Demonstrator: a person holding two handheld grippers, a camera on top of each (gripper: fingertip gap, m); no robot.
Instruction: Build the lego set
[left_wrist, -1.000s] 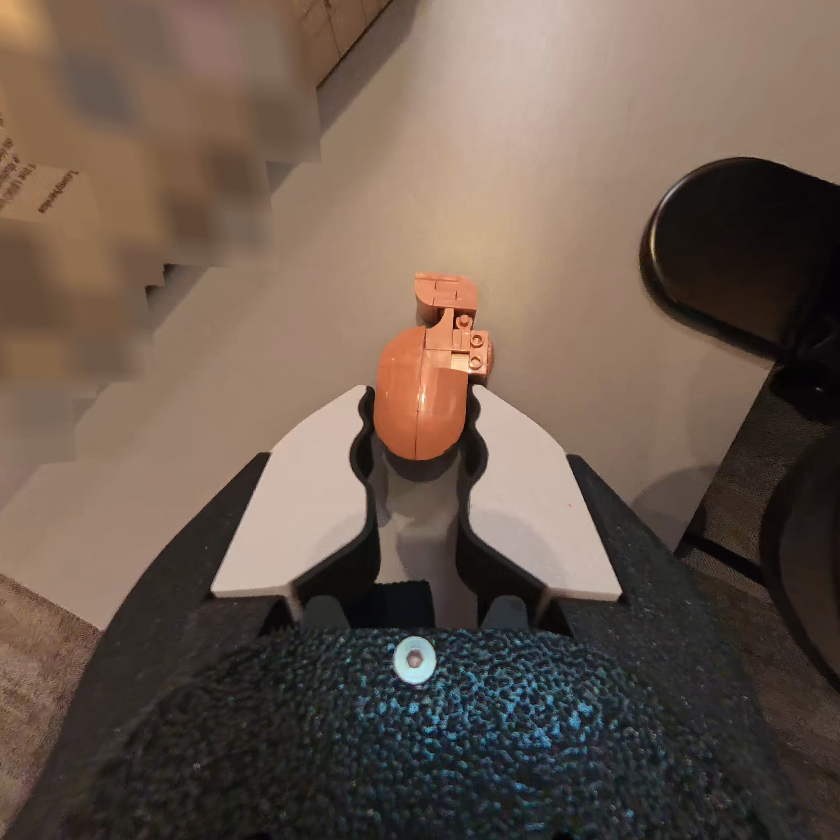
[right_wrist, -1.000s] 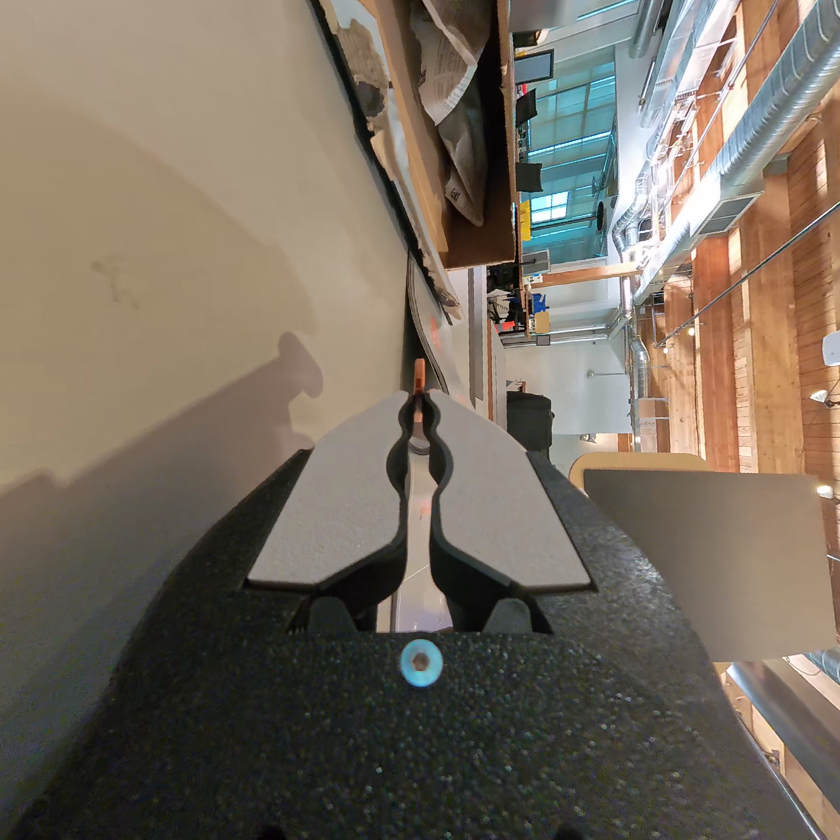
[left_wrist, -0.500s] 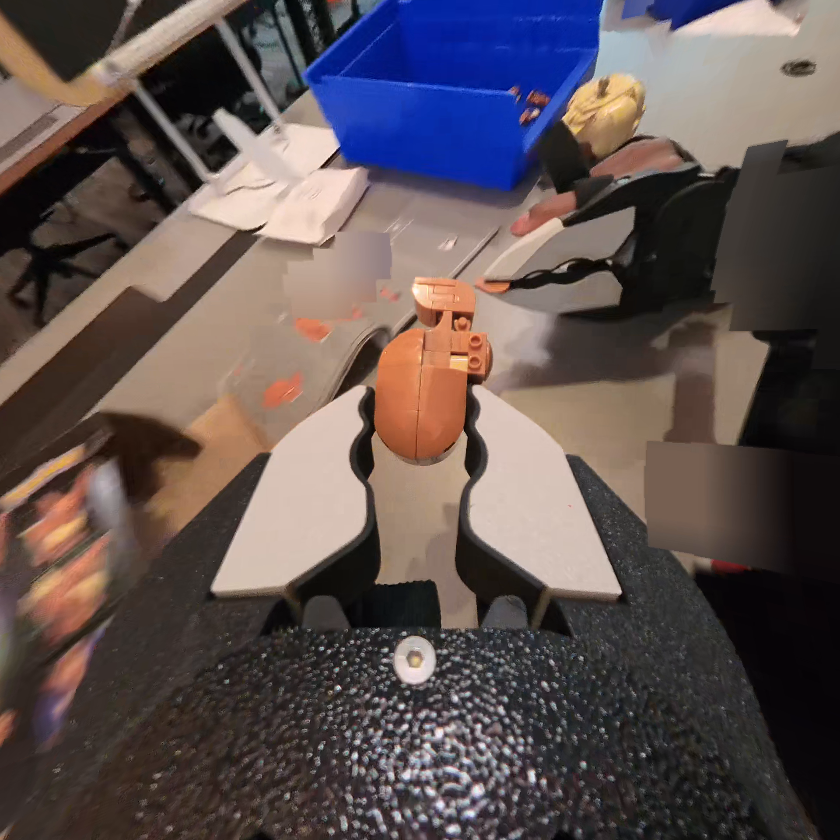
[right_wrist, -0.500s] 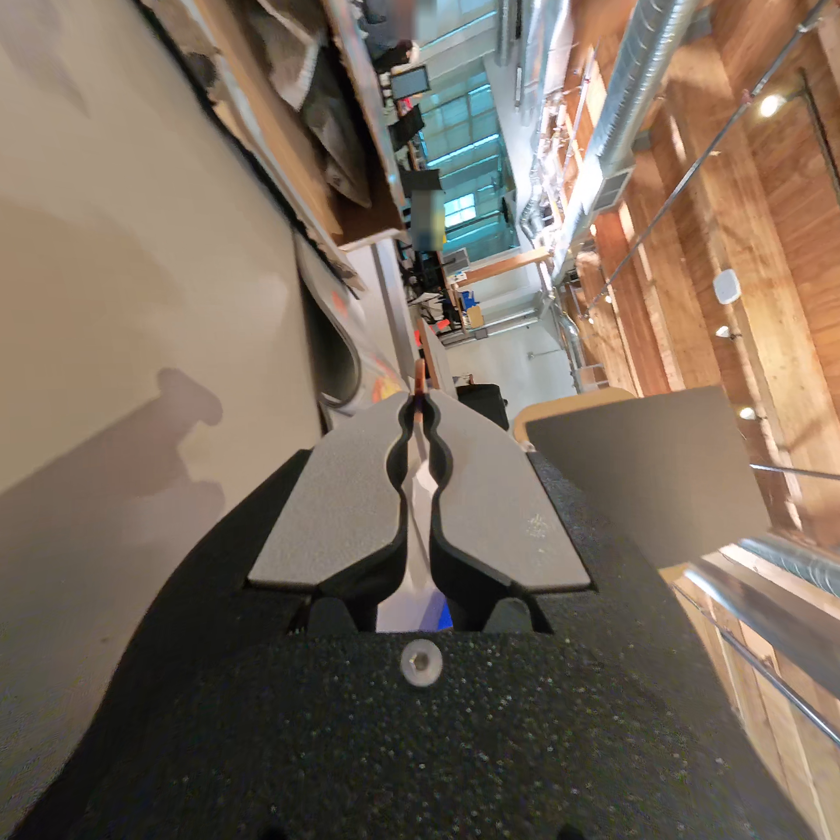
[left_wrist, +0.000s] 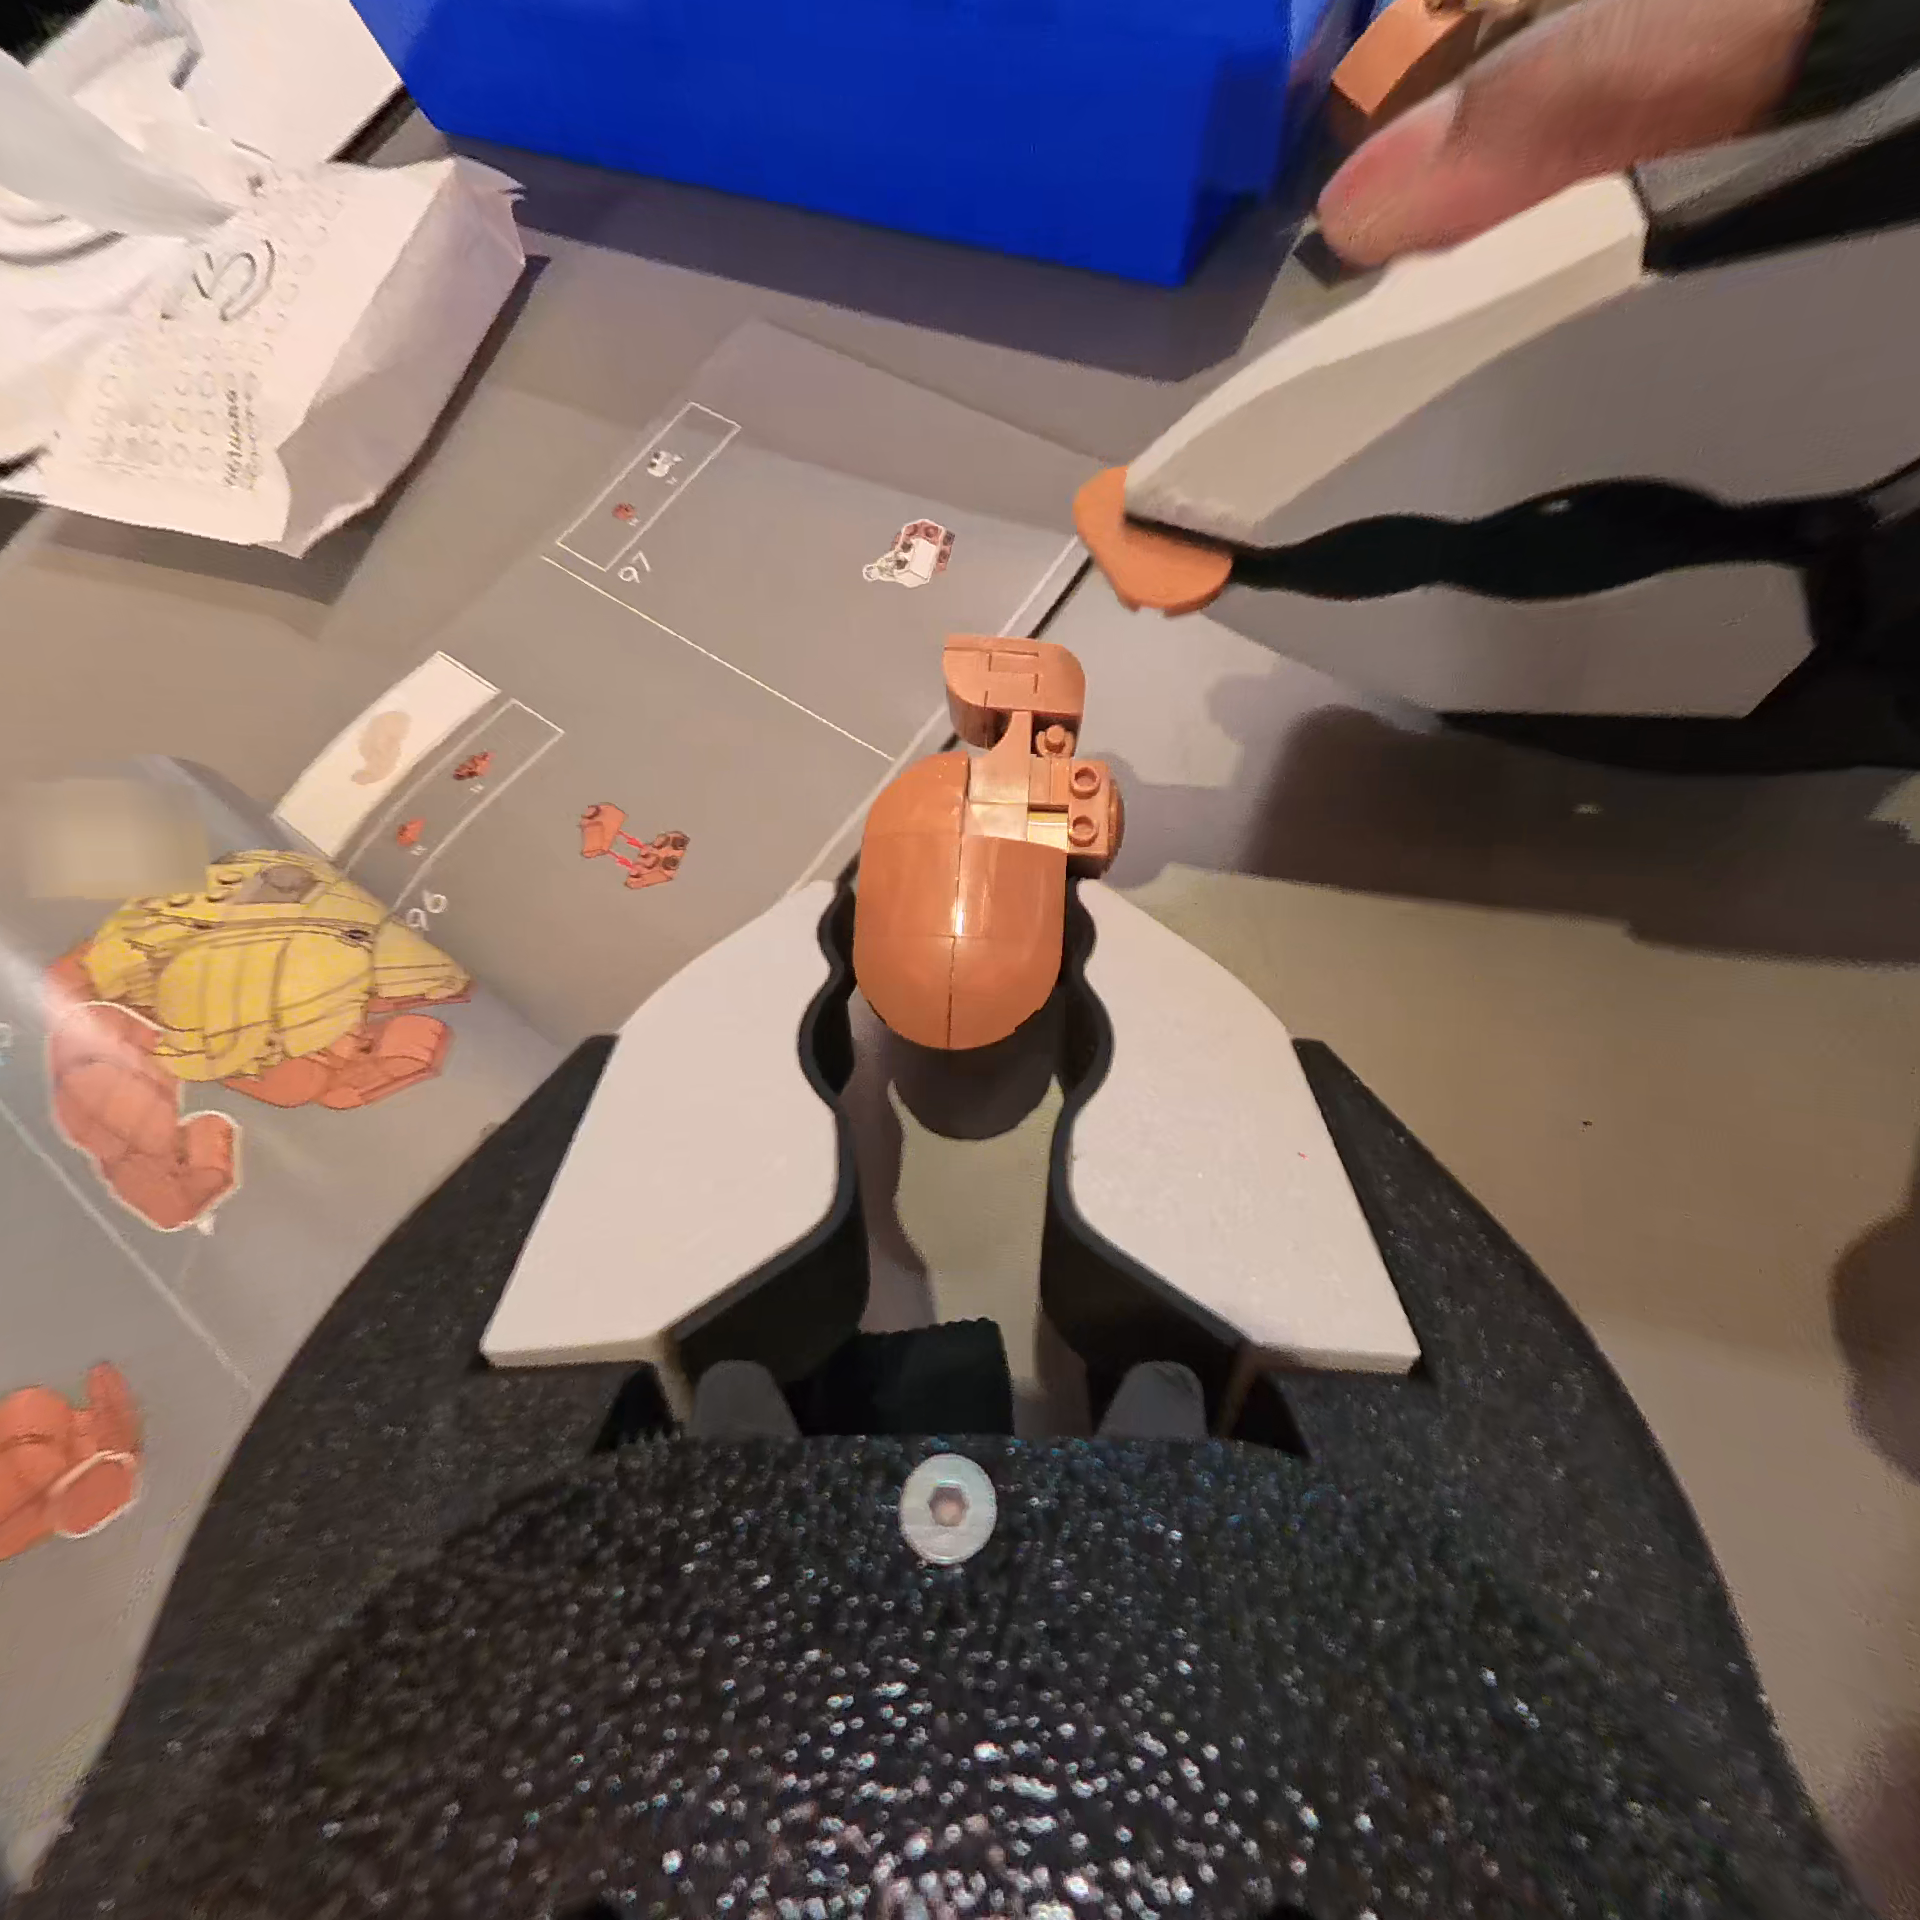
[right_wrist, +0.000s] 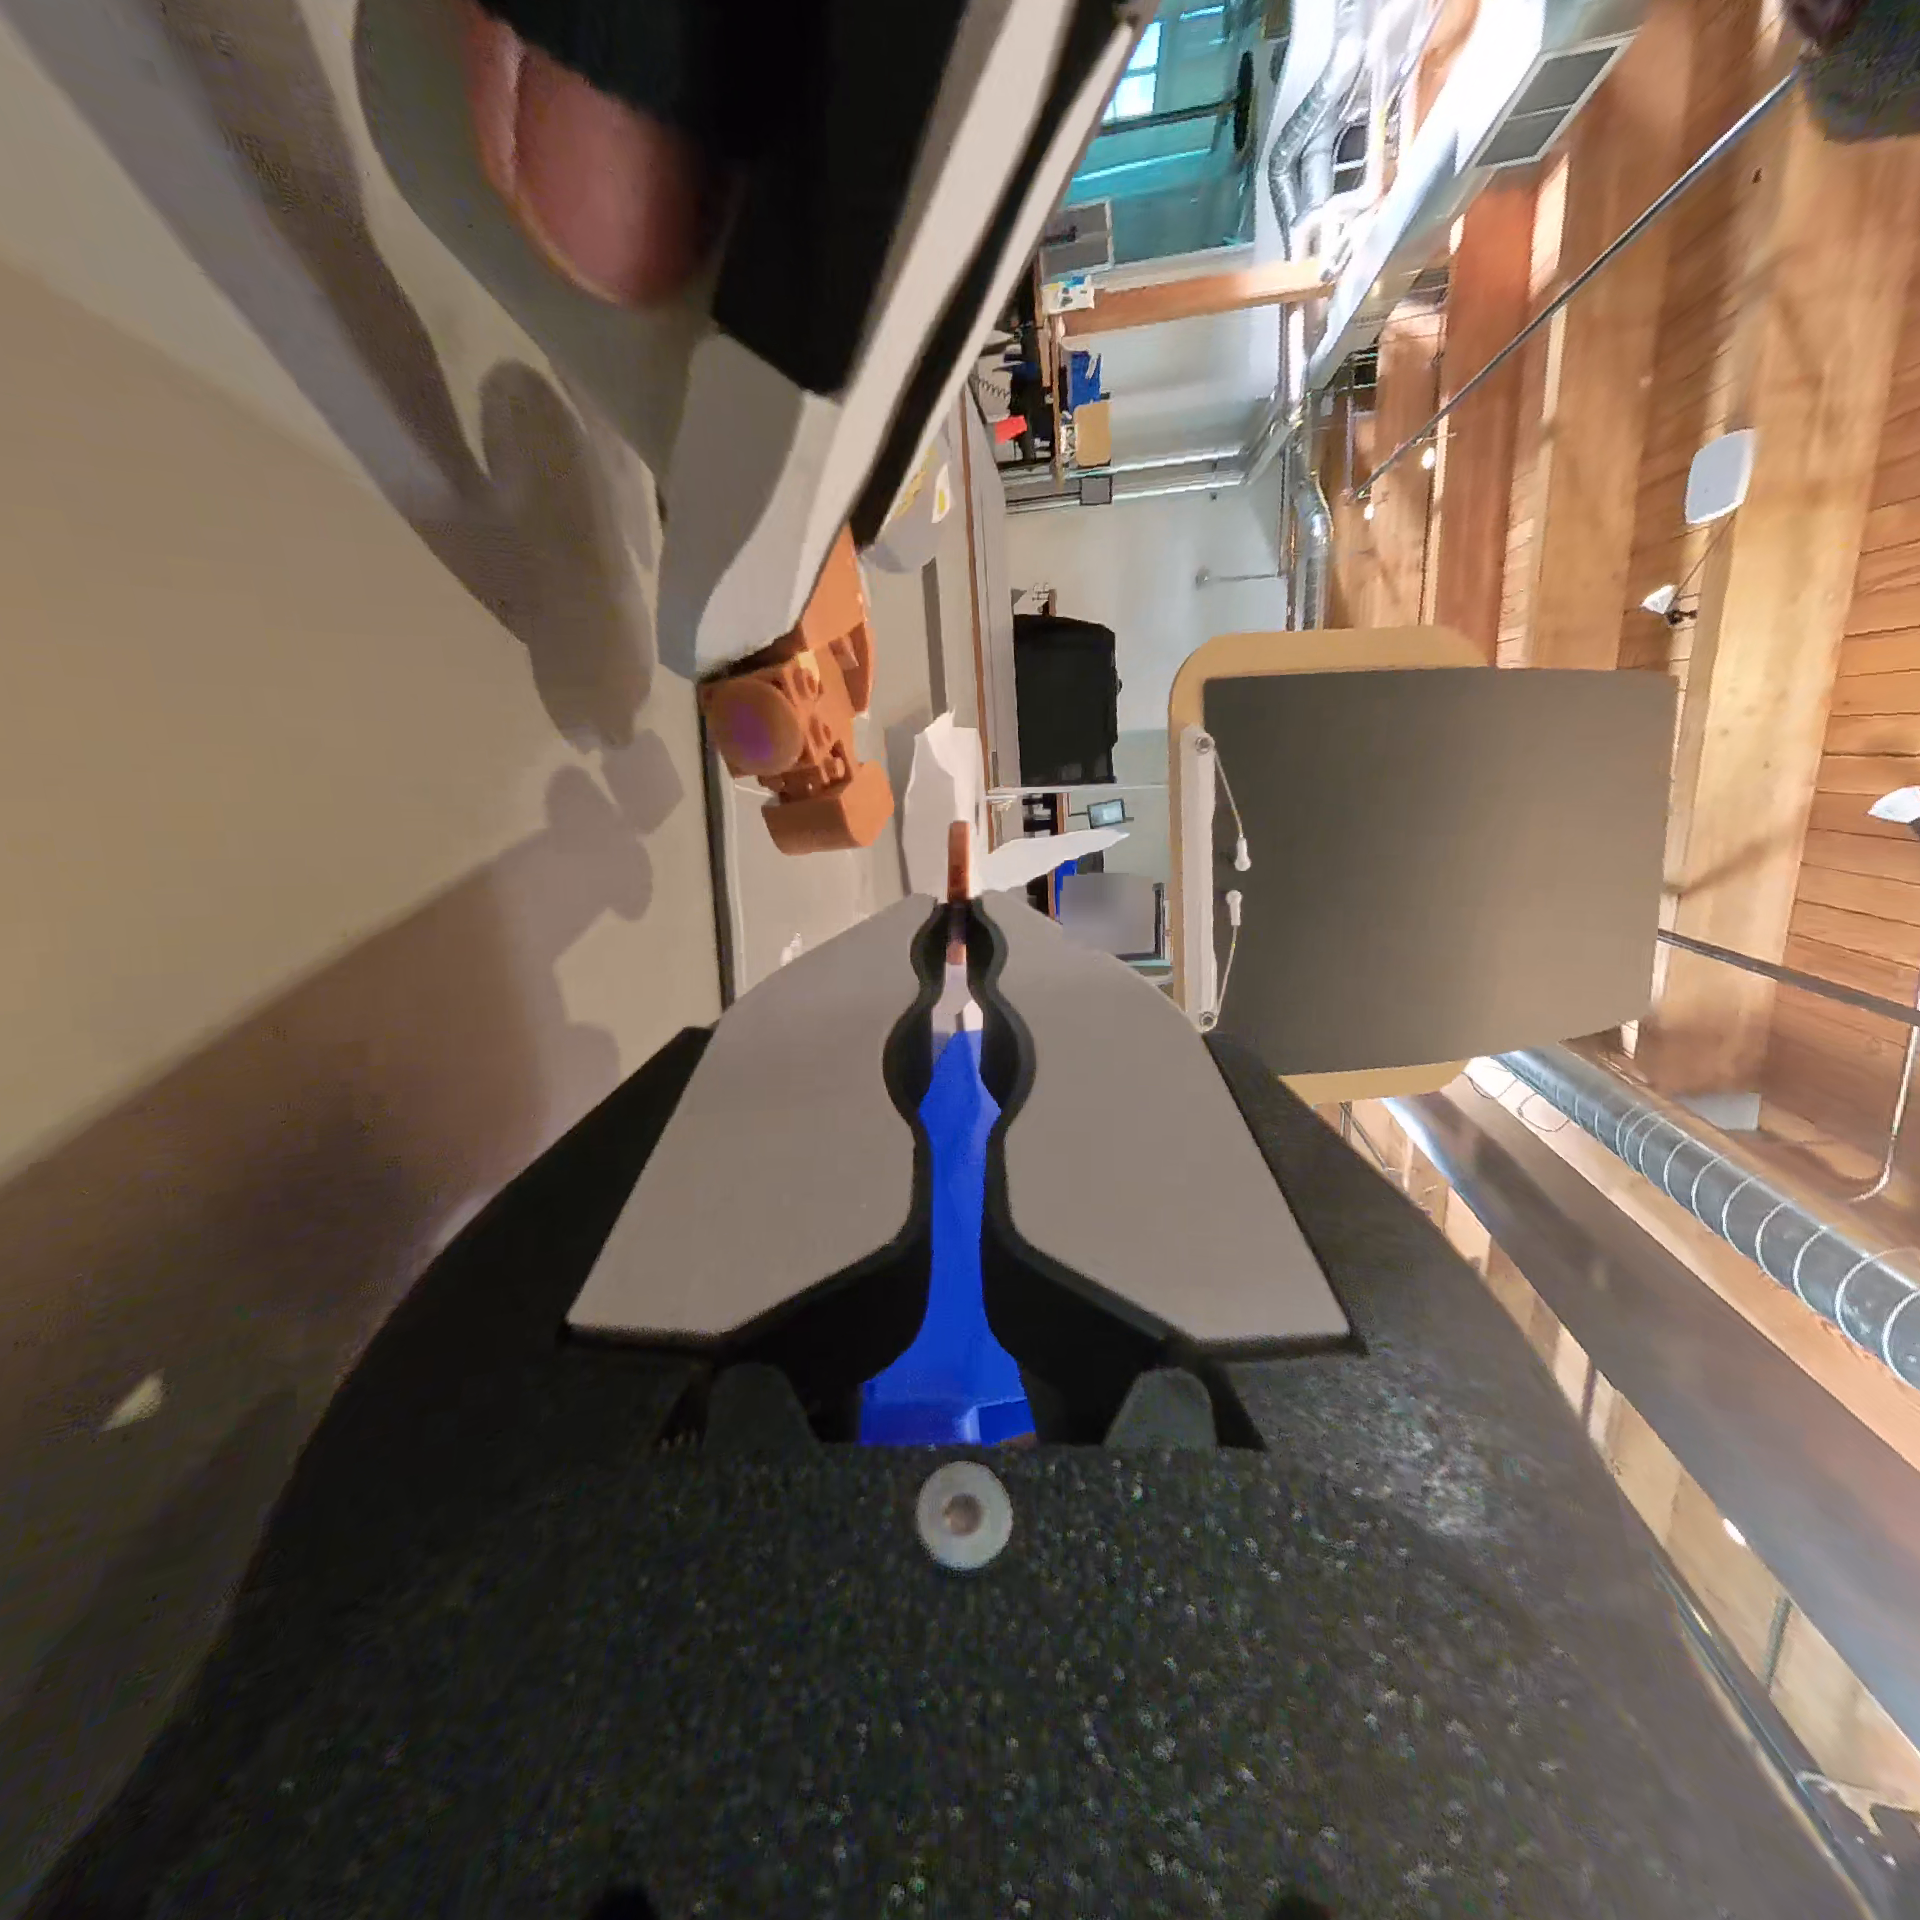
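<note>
Evidently mid-build: rounded brown brick assembly gripped, thin brown plate not yet attached

Left tongs (left_wrist: 961, 914) clenched the brown brick assembly (left_wrist: 961, 904) between both pads, above the open instruction booklet (left_wrist: 727, 582) on the desk (left_wrist: 1507, 1039); right tongs (left_wrist: 1164, 540) were pinched shut on a thin brown plate (left_wrist: 1148, 556), just beyond and right of the assembly, apart from it; blue bin (left_wrist: 831, 104) lay farther ahead

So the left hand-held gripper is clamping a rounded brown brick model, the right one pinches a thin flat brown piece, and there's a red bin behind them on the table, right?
Nearly. The bin is blue, not red, as the left wrist view shows. The rest holds: the left hand-held gripper clamps the rounded brown brick model, and the right hand-held gripper pinches a thin flat brown piece.
</note>
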